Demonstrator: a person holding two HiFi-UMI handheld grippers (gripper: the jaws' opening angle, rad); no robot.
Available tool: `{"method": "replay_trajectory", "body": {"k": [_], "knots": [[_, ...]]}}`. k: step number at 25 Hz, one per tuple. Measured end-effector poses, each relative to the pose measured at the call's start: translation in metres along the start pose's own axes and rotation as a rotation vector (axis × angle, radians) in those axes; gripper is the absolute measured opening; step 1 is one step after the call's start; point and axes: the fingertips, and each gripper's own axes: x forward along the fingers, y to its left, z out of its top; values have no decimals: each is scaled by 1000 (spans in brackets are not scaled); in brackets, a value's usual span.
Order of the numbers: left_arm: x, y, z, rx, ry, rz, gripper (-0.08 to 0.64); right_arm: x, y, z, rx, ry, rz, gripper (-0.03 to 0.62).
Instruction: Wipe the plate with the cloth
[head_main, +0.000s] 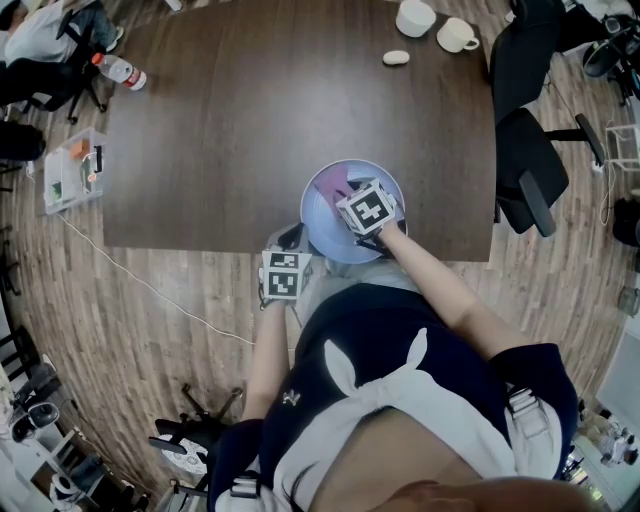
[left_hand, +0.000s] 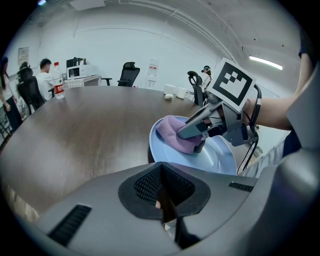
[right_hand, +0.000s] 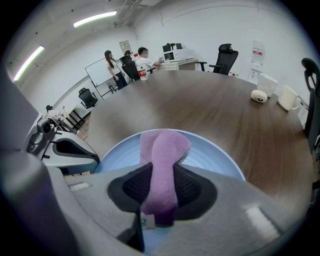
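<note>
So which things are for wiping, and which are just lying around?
For the job: purple cloth, blue plate, right gripper pinching the cloth.
Just lying about: white mug, second white cup, small white object, water bottle, clear box.

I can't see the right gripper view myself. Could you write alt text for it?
The right tool pinches a purple cloth that rests on a light blue plate on a dark wooden table. The left tool sits by the plate's left rim, and a white mug stands far right.
</note>
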Motion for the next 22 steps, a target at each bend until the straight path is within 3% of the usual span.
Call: {"method": "replay_trajectory", "body": {"k": [22], "knots": [[-3,3,4,-22,-7,-16,5,4,36,7,-56,-30,59,118]]}}
